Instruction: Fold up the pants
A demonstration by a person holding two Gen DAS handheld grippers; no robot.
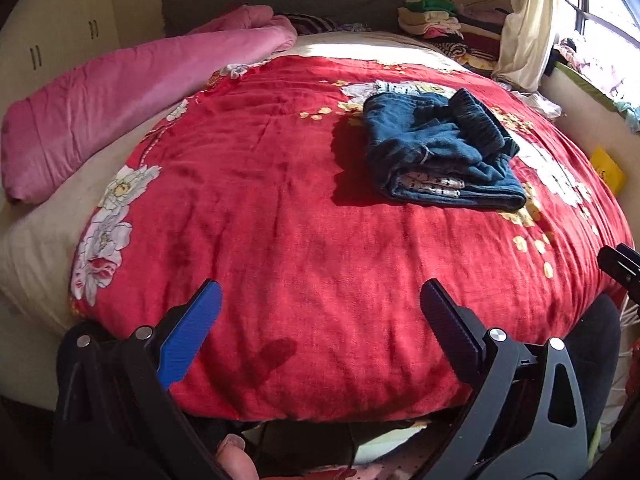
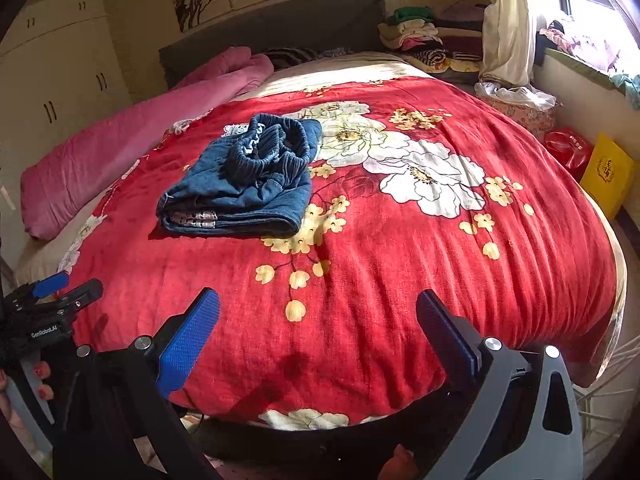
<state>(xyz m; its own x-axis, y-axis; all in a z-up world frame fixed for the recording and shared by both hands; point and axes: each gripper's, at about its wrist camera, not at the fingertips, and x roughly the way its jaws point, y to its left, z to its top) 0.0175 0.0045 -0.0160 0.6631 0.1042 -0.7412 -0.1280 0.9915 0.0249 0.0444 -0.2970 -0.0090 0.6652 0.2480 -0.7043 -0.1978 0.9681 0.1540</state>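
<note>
Left gripper [image 1: 320,320] fingers spread wide, holding nothing, hanging over the near edge of the bed; right gripper [image 2: 318,330] the same, fingers apart and empty, also at the near edge. Left gripper also shows at the left border of the right wrist view, well short of the cloth. Pants [image 1: 440,152] lie ahead of both sets of fingers, well apart from them, up on the red floral blanket [image 1: 260,200] toward the middle of the bed: right of centre for the left fingers, left of centre for the right fingers [image 2: 188,344]. Already a compact folded bundle, fold edge facing the cameras, but the ribbed waistband [image 2: 268,148] sits bunched and loose on top. Risks, as judgement: the stack looks soft and thick, so pinching only the top layer could drag the waistband off and open the fold; a grab too deep may catch the plush blanket along with the denim and pull it up; pushing from one side alone could slide the bundle instead of flattening it. Pink quilt [image 1: 120,92] far left, not in the way.
</note>
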